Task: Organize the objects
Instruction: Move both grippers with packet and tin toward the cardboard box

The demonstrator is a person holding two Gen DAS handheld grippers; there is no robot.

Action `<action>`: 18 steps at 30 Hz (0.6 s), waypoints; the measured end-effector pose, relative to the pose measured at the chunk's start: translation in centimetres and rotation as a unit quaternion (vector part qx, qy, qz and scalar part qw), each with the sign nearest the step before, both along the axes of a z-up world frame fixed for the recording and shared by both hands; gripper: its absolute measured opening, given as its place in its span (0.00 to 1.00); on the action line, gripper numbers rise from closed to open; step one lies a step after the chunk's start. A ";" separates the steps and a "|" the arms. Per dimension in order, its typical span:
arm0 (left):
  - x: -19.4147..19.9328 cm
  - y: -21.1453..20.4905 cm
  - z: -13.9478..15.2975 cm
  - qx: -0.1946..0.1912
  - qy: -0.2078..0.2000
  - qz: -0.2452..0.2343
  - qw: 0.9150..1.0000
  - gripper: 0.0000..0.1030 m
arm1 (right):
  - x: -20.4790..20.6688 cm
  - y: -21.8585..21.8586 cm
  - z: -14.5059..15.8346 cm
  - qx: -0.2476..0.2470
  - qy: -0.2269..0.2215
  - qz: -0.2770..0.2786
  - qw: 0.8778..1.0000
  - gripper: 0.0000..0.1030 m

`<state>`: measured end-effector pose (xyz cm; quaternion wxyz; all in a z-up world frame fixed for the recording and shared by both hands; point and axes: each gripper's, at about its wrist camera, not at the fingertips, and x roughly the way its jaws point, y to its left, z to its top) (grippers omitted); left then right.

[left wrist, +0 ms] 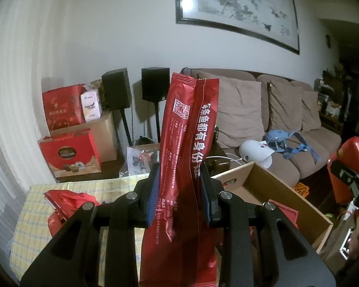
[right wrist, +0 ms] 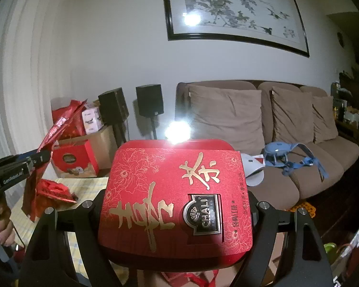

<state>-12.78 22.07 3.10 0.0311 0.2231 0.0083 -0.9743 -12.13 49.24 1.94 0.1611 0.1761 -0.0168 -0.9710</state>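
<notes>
1. The left claw pinches an upright red foil packet, raised just left of the cardboard box.
2. The right claw, spread wide, clamps a red tea tin in the air, right of that box.

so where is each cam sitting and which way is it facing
Left wrist: on the left gripper, facing the sofa and wall; its fingers clamp an upright red packet; the right gripper's tin shows at right.
Right wrist: on the right gripper, facing the same way; it holds a red tea tin; a hand shows at left.
Shared: sofa, framed painting, speakers.
</notes>
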 end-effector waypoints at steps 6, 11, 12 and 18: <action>-0.2 0.6 0.3 -0.001 0.002 -0.007 1.000 0.27 | -0.2 0.7 0.1 -0.002 0.000 -0.008 1.000 0.80; -0.2 1.0 0.5 -0.001 0.001 -0.014 1.000 0.27 | -0.4 1.2 0.2 -0.005 0.000 -0.015 1.000 0.80; -0.3 1.2 0.5 -0.002 0.001 -0.015 1.000 0.27 | -0.5 1.3 0.2 -0.003 0.001 -0.017 1.000 0.80; -0.4 2.1 0.6 -0.002 -0.001 -0.026 1.000 0.27 | -0.5 1.4 0.2 0.001 0.000 -0.021 1.000 0.80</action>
